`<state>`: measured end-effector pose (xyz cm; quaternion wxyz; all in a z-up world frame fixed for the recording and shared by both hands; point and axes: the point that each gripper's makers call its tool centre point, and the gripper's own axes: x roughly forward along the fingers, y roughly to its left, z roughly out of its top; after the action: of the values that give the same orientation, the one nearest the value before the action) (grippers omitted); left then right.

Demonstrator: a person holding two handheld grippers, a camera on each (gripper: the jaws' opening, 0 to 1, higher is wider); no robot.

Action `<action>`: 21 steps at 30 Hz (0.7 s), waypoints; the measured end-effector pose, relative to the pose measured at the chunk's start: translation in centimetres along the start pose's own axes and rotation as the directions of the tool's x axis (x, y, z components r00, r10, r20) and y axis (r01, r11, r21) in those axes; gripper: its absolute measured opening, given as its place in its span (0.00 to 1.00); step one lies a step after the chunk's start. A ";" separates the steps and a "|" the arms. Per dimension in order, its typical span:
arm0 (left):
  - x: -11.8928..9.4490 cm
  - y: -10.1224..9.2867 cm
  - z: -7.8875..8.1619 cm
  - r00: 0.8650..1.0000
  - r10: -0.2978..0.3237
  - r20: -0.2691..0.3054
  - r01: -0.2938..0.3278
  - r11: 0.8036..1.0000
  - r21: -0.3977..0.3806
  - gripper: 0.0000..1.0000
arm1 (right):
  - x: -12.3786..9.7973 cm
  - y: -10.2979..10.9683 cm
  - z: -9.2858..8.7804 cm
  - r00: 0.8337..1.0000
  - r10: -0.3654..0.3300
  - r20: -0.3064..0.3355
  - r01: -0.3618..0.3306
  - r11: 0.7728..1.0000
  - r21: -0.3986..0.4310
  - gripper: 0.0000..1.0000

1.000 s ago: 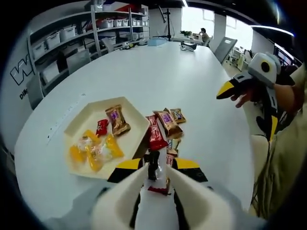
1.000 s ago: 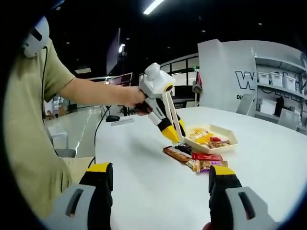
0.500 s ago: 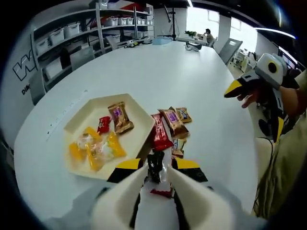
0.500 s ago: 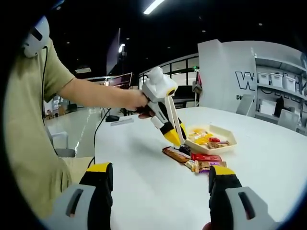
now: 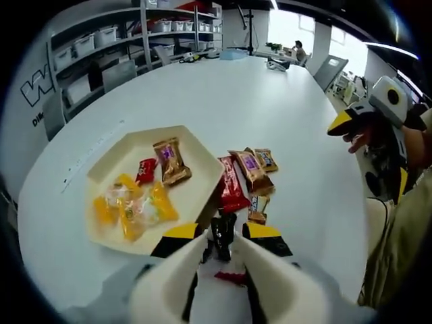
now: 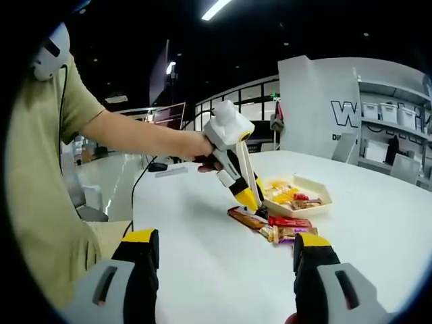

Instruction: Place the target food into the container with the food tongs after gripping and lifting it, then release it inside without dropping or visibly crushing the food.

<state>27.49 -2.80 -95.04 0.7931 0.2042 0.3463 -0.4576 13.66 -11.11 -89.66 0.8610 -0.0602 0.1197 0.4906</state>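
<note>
Since the earlier frame the tongs (image 5: pixel 221 237), clamped in the left gripper (image 5: pixel 223 244), have lifted a dark wrapped candy (image 5: pixel 221 233) clear of the table (image 5: pixel 256 101); next comes carrying it over the tray (image 5: pixel 118 162) and releasing gently.

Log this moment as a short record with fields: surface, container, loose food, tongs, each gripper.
surface: white table
container: cream tray holding yellow candies, a red one, a brown one
loose food: wrapped bars beside the tray
tongs: white tongs pinching a dark wrapped snack
left gripper: shut on the tongs
right gripper: jaws apart, nothing between them
</note>
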 end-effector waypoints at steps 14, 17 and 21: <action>-0.2 -1.1 -0.3 0.998 -0.061 -0.022 0.061 0.998 -0.002 0.20 | 0.0 0.0 -0.2 1.000 -0.001 0.000 0.001 1.000 0.005 0.81; -0.4 -1.4 -0.5 0.997 -0.071 -0.029 0.071 0.997 0.002 0.20 | 0.0 0.1 -0.2 1.000 0.000 -0.001 0.000 1.000 0.005 0.81; -0.6 -1.4 -0.7 0.996 -0.081 -0.033 0.081 0.997 0.002 0.20 | 0.0 0.1 -0.2 1.000 0.001 -0.001 -0.001 1.000 0.003 0.81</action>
<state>25.80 -2.71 -95.05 0.7678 0.1987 0.3664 -0.4866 13.55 -11.10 -89.84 0.8609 -0.0590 0.1209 0.4906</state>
